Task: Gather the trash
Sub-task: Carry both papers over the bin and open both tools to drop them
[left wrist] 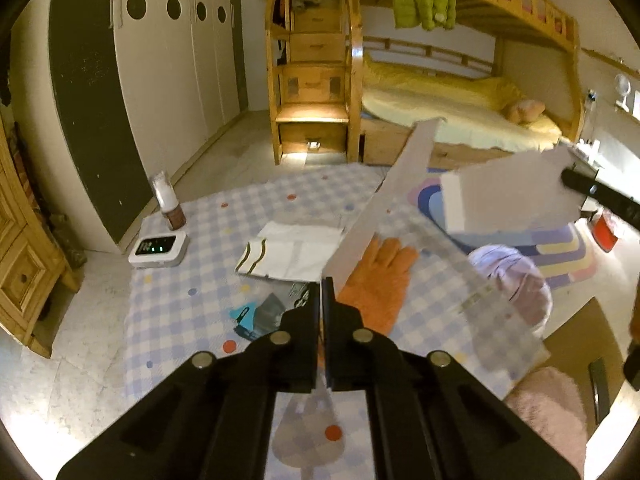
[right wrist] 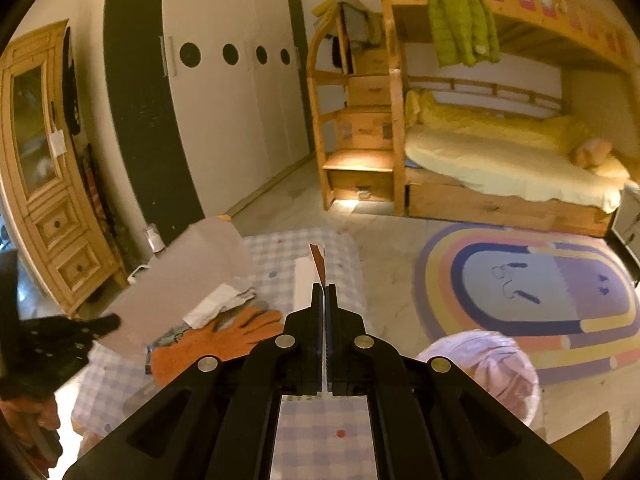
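Trash was being picked up: a grey card sheet [left wrist: 384,208] was pinched in the closed left gripper [left wrist: 323,292] above the checked cloth [left wrist: 192,240], a torn piece [left wrist: 508,196] was pinched in the right gripper [right wrist: 325,292], and dropping them into the lined bin [right wrist: 496,372] seemed next.

Both black tongs [left wrist: 323,292] [right wrist: 325,296] have angular plastic arms studded with round silver rivets.
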`<state>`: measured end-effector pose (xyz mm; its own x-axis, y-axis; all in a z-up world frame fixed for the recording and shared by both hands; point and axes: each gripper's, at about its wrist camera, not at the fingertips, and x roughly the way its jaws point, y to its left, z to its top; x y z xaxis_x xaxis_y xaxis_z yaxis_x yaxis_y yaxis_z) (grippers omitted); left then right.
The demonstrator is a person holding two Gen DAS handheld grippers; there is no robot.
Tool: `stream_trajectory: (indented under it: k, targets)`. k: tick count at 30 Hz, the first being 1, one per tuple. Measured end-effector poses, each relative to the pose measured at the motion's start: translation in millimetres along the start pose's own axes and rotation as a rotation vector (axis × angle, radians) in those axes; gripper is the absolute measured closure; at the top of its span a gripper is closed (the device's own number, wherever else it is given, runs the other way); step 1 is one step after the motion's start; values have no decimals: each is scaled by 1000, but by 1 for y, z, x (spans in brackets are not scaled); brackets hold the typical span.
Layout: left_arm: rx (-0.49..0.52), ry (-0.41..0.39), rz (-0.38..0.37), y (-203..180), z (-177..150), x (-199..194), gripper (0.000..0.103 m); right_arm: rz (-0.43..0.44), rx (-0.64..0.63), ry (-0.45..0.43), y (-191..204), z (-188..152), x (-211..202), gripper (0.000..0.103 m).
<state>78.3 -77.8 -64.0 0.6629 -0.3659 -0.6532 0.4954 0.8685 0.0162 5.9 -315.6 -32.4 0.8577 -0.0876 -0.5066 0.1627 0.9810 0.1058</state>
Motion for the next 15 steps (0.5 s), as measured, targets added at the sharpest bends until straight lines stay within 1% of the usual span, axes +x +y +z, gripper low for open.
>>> stream_trajectory:
  k: [5, 8, 10, 15]
  targets:
    - [-22, -48, -27, -14, 11, -21, 103, -23, 6, -7, -10, -4, -10, 103]
    - [-14, -70, -50, -34, 17, -27, 103, -35, 18, -10, -20, -5, -16, 103]
    - [0, -72, -58, -47, 18, -23, 103, -52, 32, -11, -31, -9, -22, 103]
    - [39, -22, -117, -89, 17, 6, 103, -110, 75, 3, -62, -21, -34, 103]
